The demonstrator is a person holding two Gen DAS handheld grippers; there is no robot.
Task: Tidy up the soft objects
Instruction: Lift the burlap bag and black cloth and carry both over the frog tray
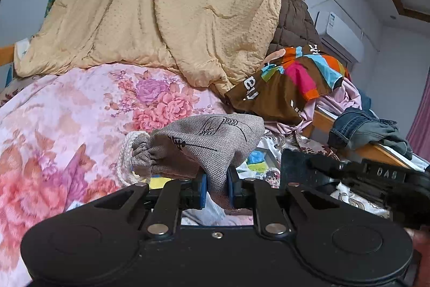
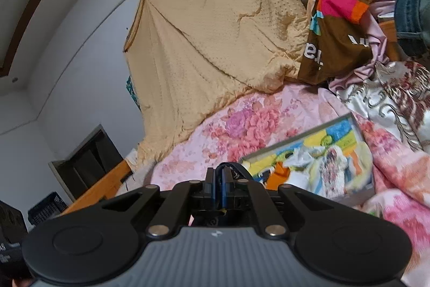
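Note:
My left gripper is shut on a grey linen drawstring pouch with a white cord, held above the pink floral quilt. My right gripper is shut, with a thin dark strap or cord looping just past its pads; what it belongs to is unclear. The right gripper also shows at the lower right of the left wrist view. A colourful box with several soft items inside lies on the quilt to the right of the right gripper.
A yellow blanket hangs behind the bed. A brown striped cloth, a brown quilted jacket, jeans and pink fabric are piled at the right. A patterned sheet lies beside the box. A wooden bed rail runs at the left.

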